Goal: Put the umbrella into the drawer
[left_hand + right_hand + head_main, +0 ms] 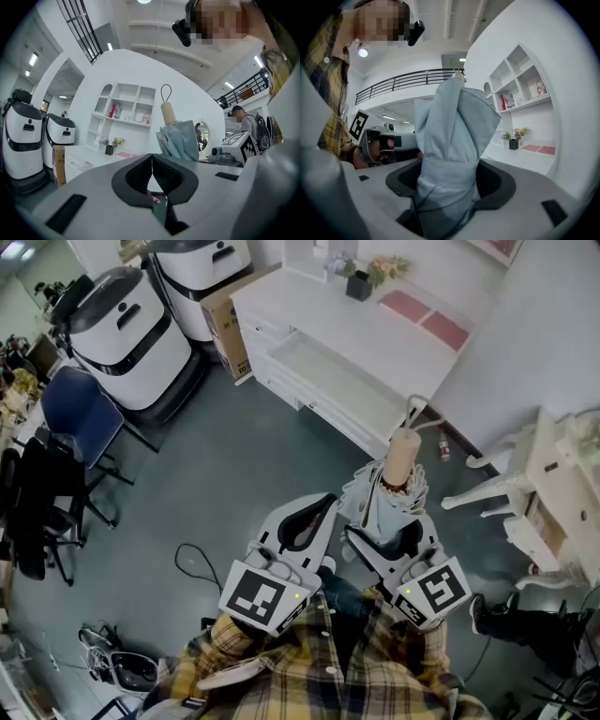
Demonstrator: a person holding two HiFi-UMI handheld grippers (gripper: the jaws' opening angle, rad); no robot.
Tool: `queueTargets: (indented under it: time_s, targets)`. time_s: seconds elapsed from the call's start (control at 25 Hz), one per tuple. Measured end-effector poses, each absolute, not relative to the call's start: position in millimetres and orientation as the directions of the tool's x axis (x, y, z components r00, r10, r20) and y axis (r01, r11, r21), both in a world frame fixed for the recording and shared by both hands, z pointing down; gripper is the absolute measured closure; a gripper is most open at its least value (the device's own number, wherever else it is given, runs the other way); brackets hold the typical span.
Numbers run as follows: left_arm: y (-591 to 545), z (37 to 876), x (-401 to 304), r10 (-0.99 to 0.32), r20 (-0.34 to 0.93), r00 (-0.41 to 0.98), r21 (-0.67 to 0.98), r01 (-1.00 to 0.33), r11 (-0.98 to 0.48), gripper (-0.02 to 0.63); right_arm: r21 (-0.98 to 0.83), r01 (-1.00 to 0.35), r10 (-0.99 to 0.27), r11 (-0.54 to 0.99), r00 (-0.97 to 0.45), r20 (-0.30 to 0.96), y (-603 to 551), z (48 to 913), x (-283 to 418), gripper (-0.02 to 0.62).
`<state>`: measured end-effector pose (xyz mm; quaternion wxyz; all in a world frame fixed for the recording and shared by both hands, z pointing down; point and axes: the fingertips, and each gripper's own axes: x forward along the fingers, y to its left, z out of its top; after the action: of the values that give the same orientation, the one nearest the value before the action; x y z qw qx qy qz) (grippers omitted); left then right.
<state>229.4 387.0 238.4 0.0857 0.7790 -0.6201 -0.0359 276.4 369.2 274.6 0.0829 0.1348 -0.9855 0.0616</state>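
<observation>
Umbrella held upright, drawer open at 11 o'clock.
We see the right gripper (pixel 450 180) clamped wide on the pale-blue folded fabric umbrella (pixel 454 136), tan handle up; the left gripper (pixel 152 171) has jaws together, empty. The open white drawer (pixel 319 371) sits in the white desk (pixel 375 329). Prob. light, soft outside w/ a stiff core, slippery: we'd grip at the band.

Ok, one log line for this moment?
right gripper: jaws shut on umbrella, handle up | left gripper: jaws shut, empty | drawer: open, umbrella not yet inside
</observation>
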Motion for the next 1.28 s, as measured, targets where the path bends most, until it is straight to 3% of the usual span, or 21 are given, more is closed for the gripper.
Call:
queueTargets:
  time_s: [0.52,1.28]
  targets:
    - [397.5,246.0,226.7,-0.988,0.058,0.142,0.169,-0.977,-0.131,0.584,-0.125,-0.211,-0.189,0.97,-0.968,0.165,375.1,280.9,280.4,0.264]
    - [310.8,265.4,139.7,-0.982,0.1,0.162,0.203,-0.969,-0.14,0.584,-0.17,-0.214,-0.172,0.962,-0.957,0.233,299.6,303.0,194.7,0.264]
